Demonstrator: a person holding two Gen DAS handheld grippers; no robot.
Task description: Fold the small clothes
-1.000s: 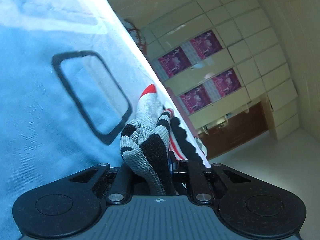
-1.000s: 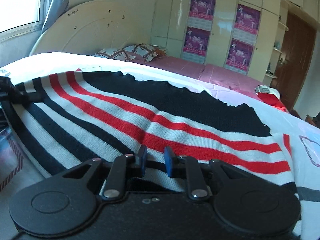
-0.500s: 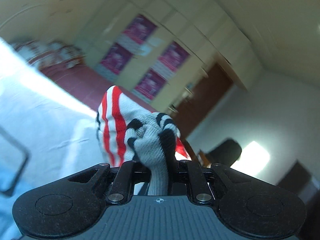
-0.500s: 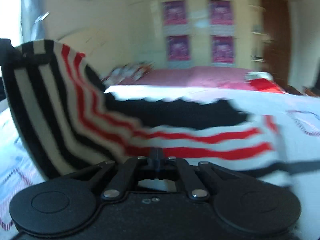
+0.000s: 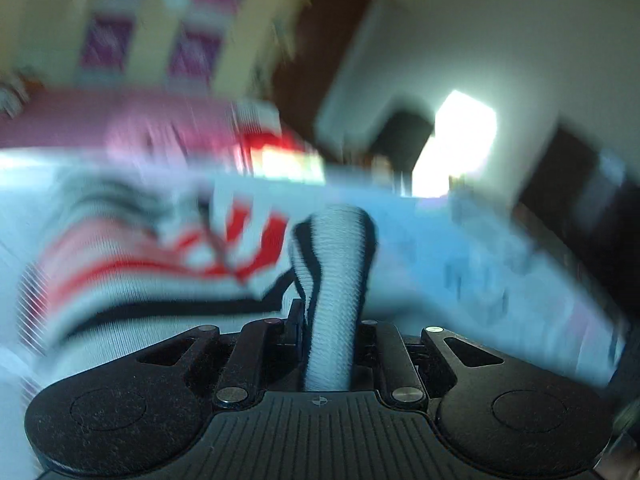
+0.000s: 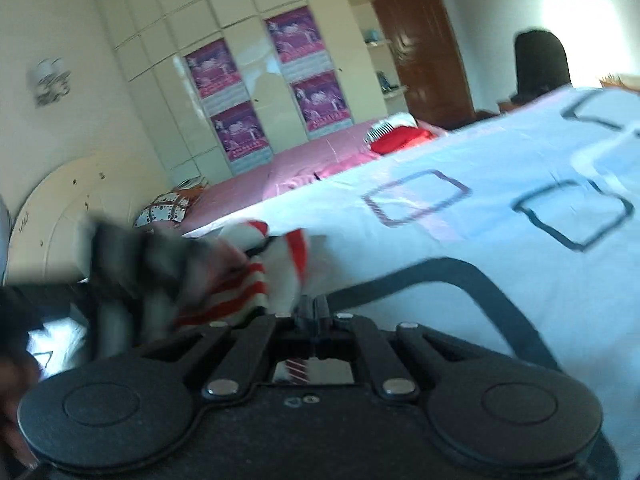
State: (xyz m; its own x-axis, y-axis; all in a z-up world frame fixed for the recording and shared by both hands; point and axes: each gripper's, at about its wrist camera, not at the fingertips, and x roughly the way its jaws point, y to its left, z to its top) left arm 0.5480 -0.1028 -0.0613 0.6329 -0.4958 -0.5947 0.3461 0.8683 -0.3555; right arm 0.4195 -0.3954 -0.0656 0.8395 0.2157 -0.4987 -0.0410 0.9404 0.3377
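The garment is a knitted sweater with red, white and black stripes. In the left wrist view my left gripper [image 5: 330,312] is shut on a bunched grey and black fold of the sweater [image 5: 340,264], and the rest of it trails blurred to the left. In the right wrist view my right gripper [image 6: 315,306] is shut on an edge of the sweater [image 6: 244,280], which hangs crumpled to the left above the pale blue bedsheet [image 6: 480,240]. The other gripper shows there as a dark blur at the left.
The sheet carries dark square outlines [image 6: 416,196]. Behind lies a pink bed [image 6: 280,164] with red clothing [image 6: 400,136] and a patterned pillow [image 6: 164,208]. A cream wardrobe with purple posters [image 6: 264,92] and a brown door [image 6: 416,40] stand at the back.
Both grippers have lifted the sweater off the sheet and swung it sideways. It lay flat a second ago and is now bunched between them. My right gripper has shut on its edge.
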